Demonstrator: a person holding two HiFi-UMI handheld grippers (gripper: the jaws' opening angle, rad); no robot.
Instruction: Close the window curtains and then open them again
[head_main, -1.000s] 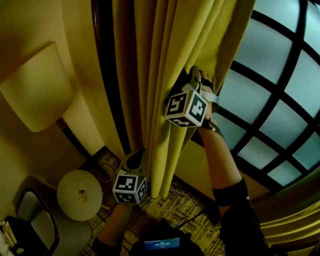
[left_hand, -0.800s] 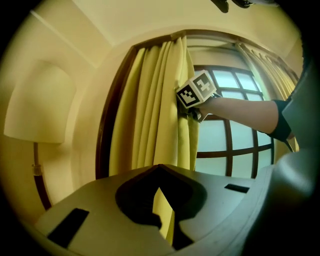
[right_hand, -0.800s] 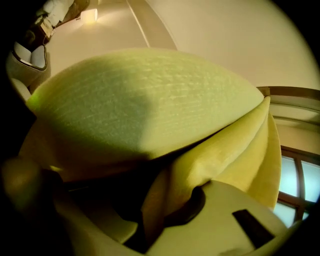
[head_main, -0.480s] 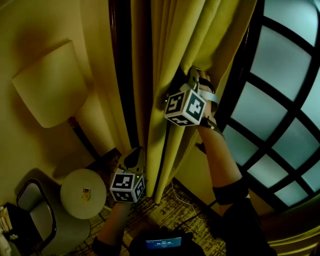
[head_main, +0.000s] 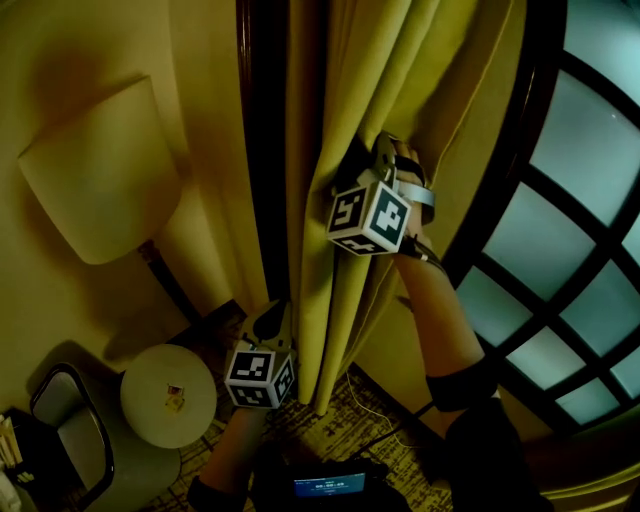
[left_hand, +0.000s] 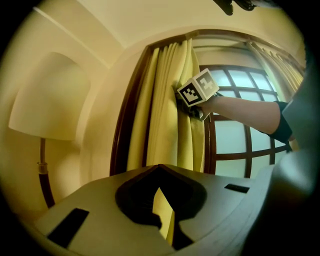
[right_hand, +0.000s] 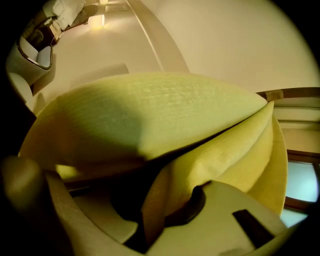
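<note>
The yellow curtain (head_main: 345, 110) hangs bunched in folds against the dark window frame (head_main: 265, 150), left of the window (head_main: 585, 240). My right gripper (head_main: 378, 152) is raised and shut on a fold at the curtain's right edge. In the right gripper view the cloth (right_hand: 165, 115) fills the picture, with a fold pinched in the right gripper (right_hand: 160, 210). My left gripper (head_main: 273, 318) is lower down, shut on a fold near the curtain's bottom. In the left gripper view the left gripper (left_hand: 159, 170) pinches that fold, with the curtain (left_hand: 167, 115) rising ahead.
A floor lamp with a pale shade (head_main: 90, 170) stands left of the curtain. Below it are a round side table (head_main: 165, 395) and a chair (head_main: 65, 440). A small lit screen (head_main: 325, 487) is at the person's waist. A thin cable (head_main: 375, 408) lies on the patterned carpet.
Both grippers have drawn the curtain to the left toward the window frame. The folds are packed tighter and more of the window's panes show on the right.
</note>
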